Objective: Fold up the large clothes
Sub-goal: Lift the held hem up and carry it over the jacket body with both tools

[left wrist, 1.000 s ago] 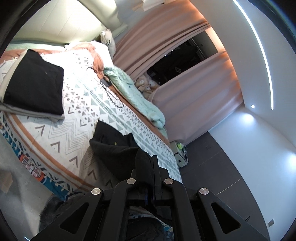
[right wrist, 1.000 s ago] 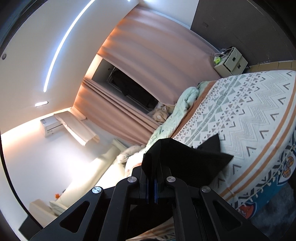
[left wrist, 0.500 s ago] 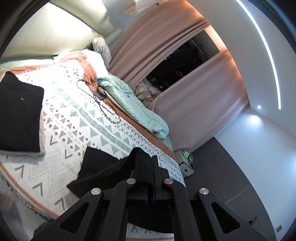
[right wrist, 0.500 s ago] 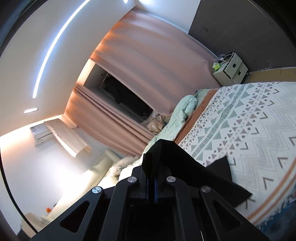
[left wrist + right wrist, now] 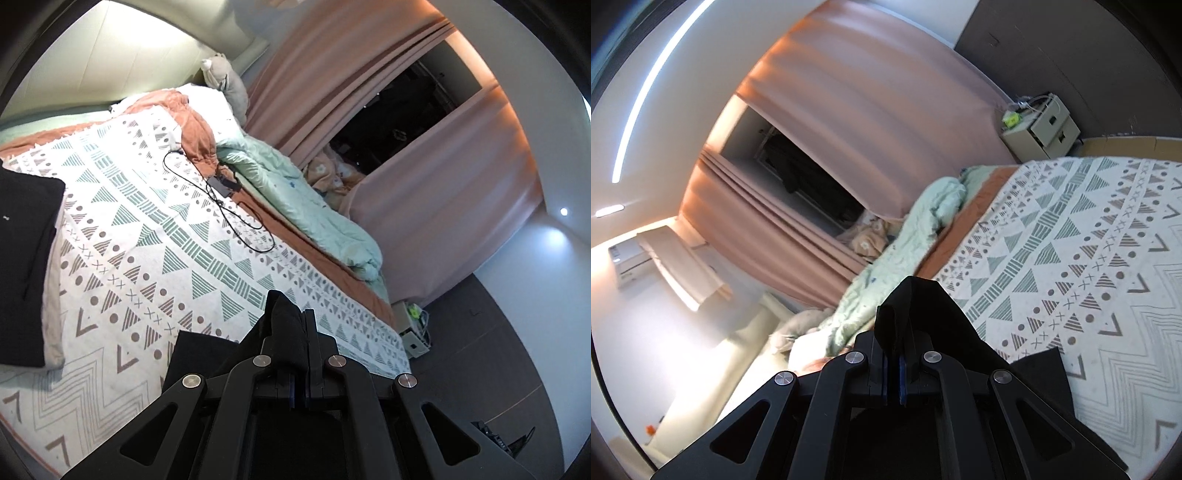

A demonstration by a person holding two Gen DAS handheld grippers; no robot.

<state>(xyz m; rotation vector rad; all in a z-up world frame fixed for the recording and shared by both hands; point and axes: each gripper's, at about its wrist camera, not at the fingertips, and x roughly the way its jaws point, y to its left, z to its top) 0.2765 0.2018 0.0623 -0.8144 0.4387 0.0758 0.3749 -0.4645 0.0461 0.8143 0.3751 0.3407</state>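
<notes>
Left gripper (image 5: pixel 300 343): jaws pressed together, pinching an edge of the black garment (image 5: pixel 199 360). Right gripper (image 5: pixel 895 341): likewise clamped on the same black garment (image 5: pixel 938 314). Garment hangs from both grippers above the patterned bedspread (image 5: pixel 155 236), lower part draping toward it. Black cable (image 5: pixel 236 218) lies on the bedspread near the mint duvet (image 5: pixel 295 206). A folded black garment (image 5: pixel 26 258) sits at the bedspread's left side.

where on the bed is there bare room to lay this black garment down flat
Free: the patterned bedspread between the folded black clothes on the left and the black cable. Crowded: the far edge, with the bunched green duvet, the cable and its charger. Both the left gripper and right gripper grip the black garment.
</notes>
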